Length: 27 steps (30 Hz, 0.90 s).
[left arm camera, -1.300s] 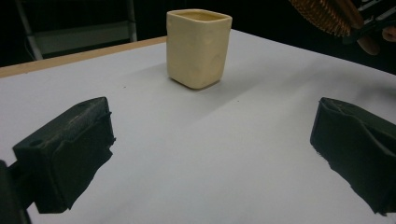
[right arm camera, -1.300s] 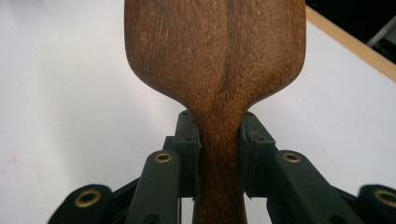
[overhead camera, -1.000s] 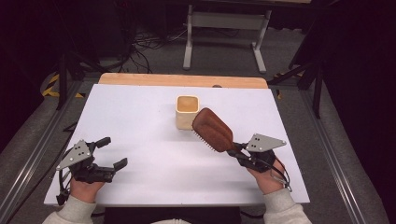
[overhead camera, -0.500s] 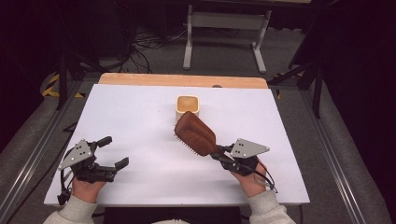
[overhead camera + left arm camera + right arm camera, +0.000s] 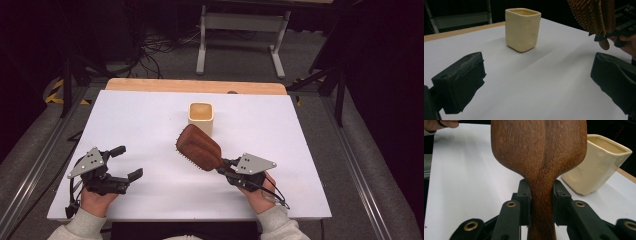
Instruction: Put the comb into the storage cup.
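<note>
A brown wooden hairbrush (image 5: 199, 147) hangs above the middle of the white table (image 5: 150, 115), bristles facing down and toward the left. My right gripper (image 5: 226, 168) is shut on its handle; both pads clamp the handle (image 5: 541, 205) in the right gripper view, where the brush's broad back (image 5: 539, 145) rises ahead. A cream square cup (image 5: 201, 117) stands upright just behind the brush, also seen as cup (image 5: 522, 28) and cup (image 5: 596, 167). My left gripper (image 5: 127, 162) rests near the front left of the table, open, with nothing between its fingers (image 5: 461, 80).
A wooden strip (image 5: 195, 86) runs along the table's far edge. Beyond it on the dark floor stand a grey metal frame (image 5: 240, 30) and cables. Dark stands flank both sides of the table.
My right gripper has carried the hairbrush leftward and a little lower, toward the table's middle front. The left gripper has stayed put.
</note>
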Available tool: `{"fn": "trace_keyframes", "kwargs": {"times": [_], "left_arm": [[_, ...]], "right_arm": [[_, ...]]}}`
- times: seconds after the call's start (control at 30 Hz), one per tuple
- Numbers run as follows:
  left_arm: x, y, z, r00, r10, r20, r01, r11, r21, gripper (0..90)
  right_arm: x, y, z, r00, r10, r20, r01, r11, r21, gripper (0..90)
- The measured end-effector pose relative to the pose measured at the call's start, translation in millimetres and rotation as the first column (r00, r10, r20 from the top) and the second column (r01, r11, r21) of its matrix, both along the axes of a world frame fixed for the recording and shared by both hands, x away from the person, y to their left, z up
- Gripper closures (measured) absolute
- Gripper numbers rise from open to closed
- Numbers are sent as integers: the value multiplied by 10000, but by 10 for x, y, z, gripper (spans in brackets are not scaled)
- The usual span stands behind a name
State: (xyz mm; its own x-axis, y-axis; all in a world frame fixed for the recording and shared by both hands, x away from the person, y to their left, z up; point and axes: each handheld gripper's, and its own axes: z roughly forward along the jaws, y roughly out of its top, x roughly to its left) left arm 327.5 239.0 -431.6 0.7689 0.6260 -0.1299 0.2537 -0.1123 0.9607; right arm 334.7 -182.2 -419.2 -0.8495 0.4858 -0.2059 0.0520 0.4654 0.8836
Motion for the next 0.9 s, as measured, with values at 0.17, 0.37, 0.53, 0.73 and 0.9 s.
{"fn": "trace_keyframes", "kwargs": {"times": [0.17,0.37,0.53,0.73,0.9], "left_arm": [[11,-46,64,9998,-180,-69,180,9998,-98,4],[19,-143,163,9994,-315,109,316,9995,-61,4],[33,-255,255,9978,-603,271,604,9982,-7,5],[69,-394,339,9960,-849,266,849,9964,12,5],[137,-530,422,9882,-1529,-60,1522,9864,-622,19]], "right_arm": [[-2,74,-45,10000,44,56,-44,10000,34,725],[-2,129,-69,9999,61,123,-61,10000,7,725],[-7,146,-77,9998,3,175,-3,10000,-4,725],[-15,149,-74,9996,-52,289,52,10000,2,724],[-24,165,-77,9991,-70,418,68,10000,58,724]]}}
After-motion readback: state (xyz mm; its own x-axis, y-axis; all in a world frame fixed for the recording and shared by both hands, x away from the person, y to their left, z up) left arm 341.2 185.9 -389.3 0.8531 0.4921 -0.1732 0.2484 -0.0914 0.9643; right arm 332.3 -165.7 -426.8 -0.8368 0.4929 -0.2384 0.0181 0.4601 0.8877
